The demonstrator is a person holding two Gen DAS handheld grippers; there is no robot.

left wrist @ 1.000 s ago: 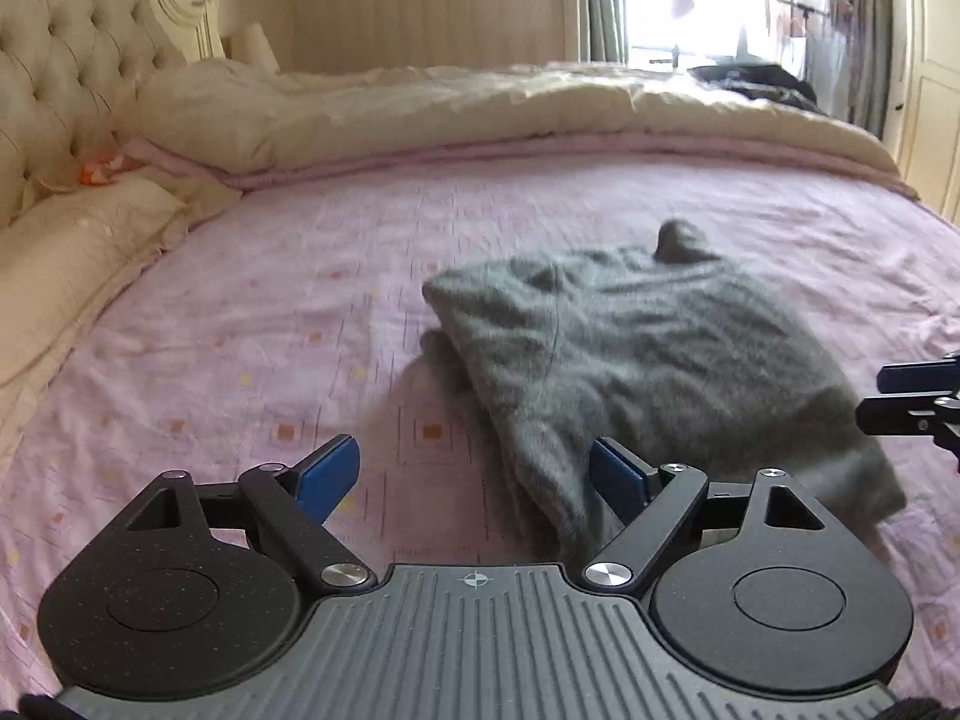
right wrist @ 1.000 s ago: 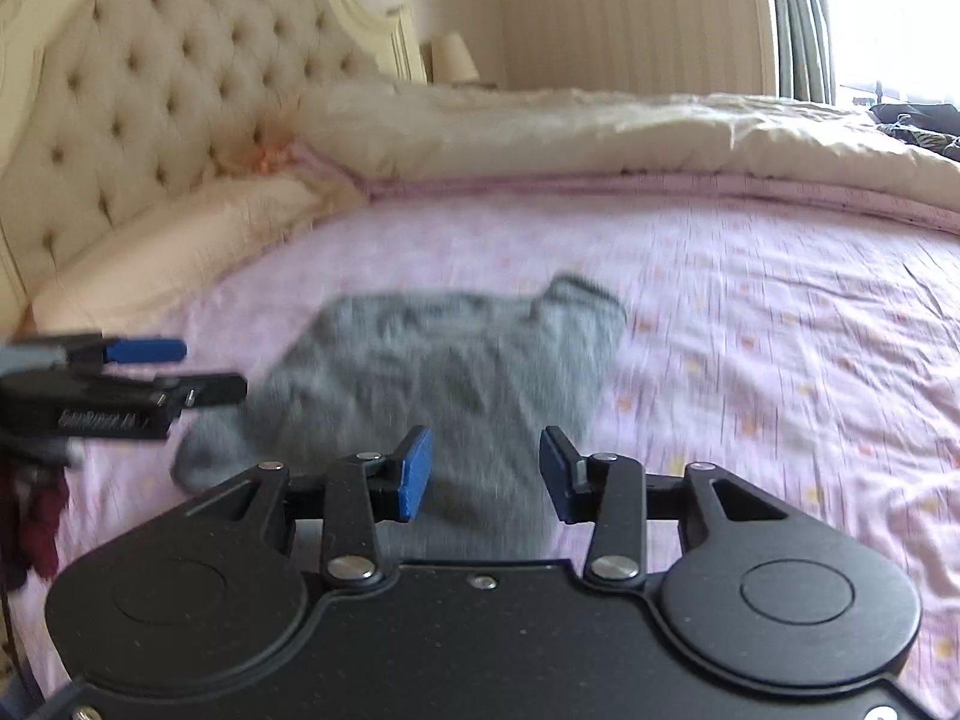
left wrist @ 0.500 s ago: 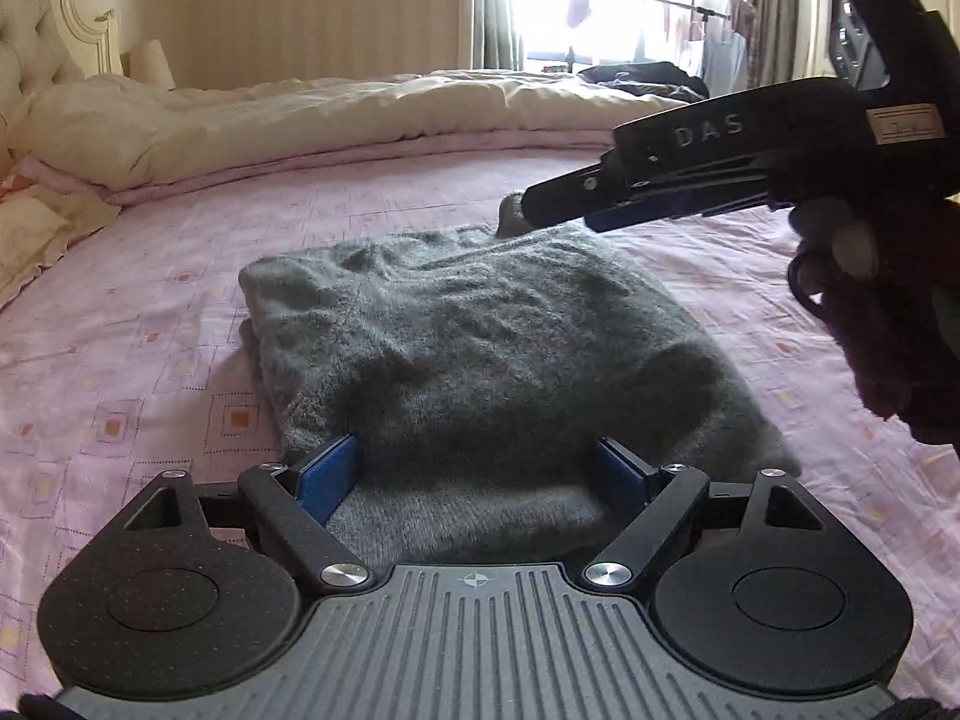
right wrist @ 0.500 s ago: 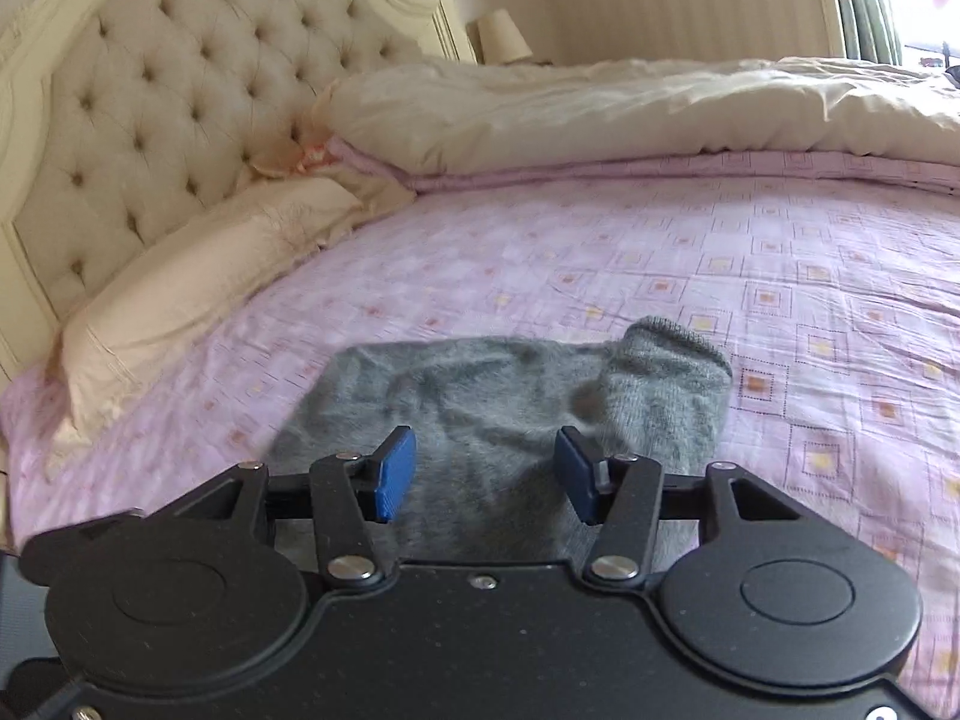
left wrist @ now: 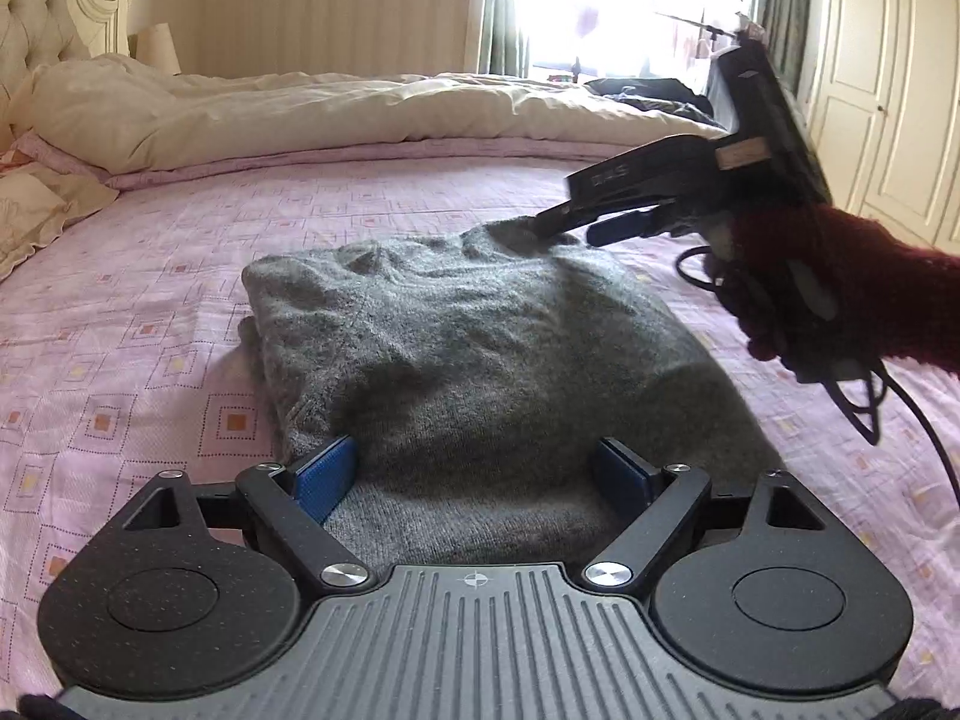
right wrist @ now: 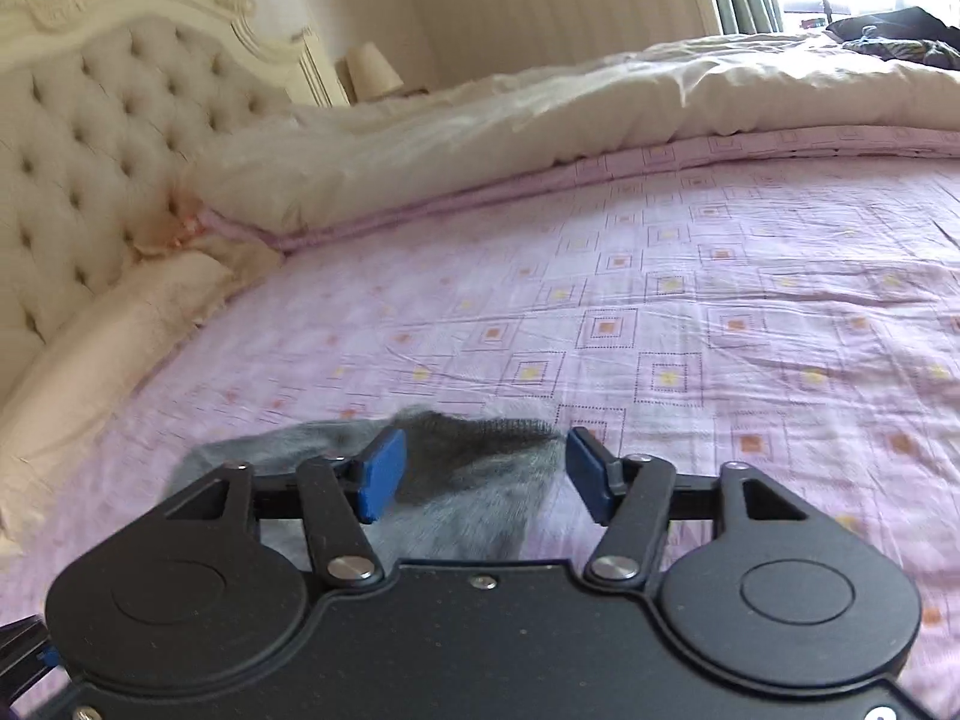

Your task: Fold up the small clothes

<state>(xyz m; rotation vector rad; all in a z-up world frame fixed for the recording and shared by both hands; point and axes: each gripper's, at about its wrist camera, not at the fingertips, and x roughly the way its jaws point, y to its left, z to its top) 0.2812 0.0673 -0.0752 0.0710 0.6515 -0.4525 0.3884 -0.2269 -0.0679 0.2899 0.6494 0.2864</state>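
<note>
A grey knitted sweater (left wrist: 480, 348) lies folded on the pink patterned bed sheet (left wrist: 150, 324). My left gripper (left wrist: 474, 474) is open, its blue pads either side of the sweater's near edge. My right gripper (right wrist: 480, 474) is open, with the sweater's far cuff (right wrist: 480, 468) between its blue pads. In the left wrist view the right gripper (left wrist: 570, 227) reaches in from the right, its tips at the sweater's far corner.
A cream duvet (left wrist: 360, 114) is bunched along the far side of the bed. A tufted headboard (right wrist: 90, 168) and a pillow (right wrist: 102, 348) lie to the left. A wardrobe (left wrist: 888, 90) stands at the right and dark clothes (left wrist: 648, 90) by the window.
My left gripper moved right and in over the sweater's near edge. My right gripper swung round to the far corner, lowered onto the cuff, and its jaws opened wider.
</note>
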